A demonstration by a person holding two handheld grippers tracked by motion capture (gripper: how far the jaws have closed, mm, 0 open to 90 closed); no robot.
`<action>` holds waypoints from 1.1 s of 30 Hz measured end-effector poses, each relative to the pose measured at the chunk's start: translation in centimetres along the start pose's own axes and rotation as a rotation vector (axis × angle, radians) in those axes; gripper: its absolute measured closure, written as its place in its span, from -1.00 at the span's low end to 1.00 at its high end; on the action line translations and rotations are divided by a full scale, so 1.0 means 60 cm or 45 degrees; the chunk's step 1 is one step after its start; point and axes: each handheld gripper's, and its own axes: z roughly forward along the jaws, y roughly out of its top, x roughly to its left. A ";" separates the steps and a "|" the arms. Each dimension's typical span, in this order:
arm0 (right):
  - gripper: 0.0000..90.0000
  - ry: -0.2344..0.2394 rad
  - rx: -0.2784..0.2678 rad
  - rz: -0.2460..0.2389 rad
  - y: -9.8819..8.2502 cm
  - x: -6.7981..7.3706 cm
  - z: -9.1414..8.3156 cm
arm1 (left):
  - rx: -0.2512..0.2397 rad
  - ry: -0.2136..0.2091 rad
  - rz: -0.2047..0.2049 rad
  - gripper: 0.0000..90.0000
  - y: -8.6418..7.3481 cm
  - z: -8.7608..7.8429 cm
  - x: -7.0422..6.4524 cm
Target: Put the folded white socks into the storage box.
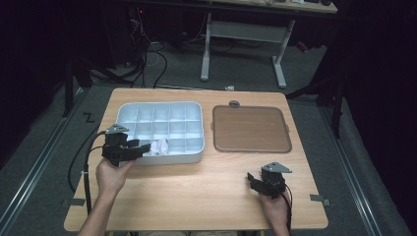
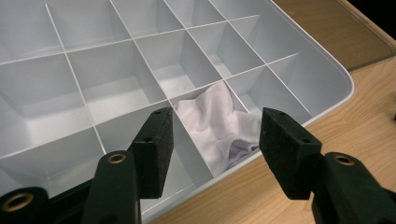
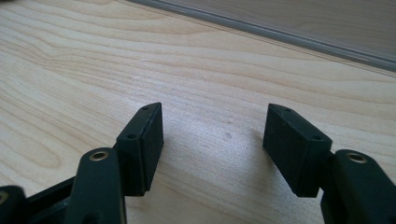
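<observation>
Both black two-jaw grippers are held released, nothing between their jaws. Left gripper [image 1: 140, 147] is poised at the near edge of the pale grey compartmented plastic tray [image 1: 194, 109], its jaws spread about a crumpled white cloth [image 2: 219, 123] lodged in a near-row compartment, seemingly for access. Right gripper [image 1: 254, 181] is parked low near the wooden table's [image 1: 196, 187] near right corner, before the brown flat lid [image 1: 251, 129].

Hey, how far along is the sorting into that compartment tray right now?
Done: one white cloth sits in a near-row compartment of the white tray. In hand: nothing; the left claw is open above that cloth, and the right claw is open over bare table. Left: other visible compartments look empty, and the brown lid lies beside the tray, not on it.
</observation>
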 end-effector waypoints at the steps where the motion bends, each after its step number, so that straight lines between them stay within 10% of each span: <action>1: -0.15 0.000 0.000 0.000 0.000 0.000 0.000 | 0.000 0.000 0.000 0.01 0.000 0.000 0.000; 33: -0.15 -0.001 0.001 -0.001 0.000 0.000 0.000 | -0.054 -0.066 -0.051 -0.02 -0.013 -0.063 0.002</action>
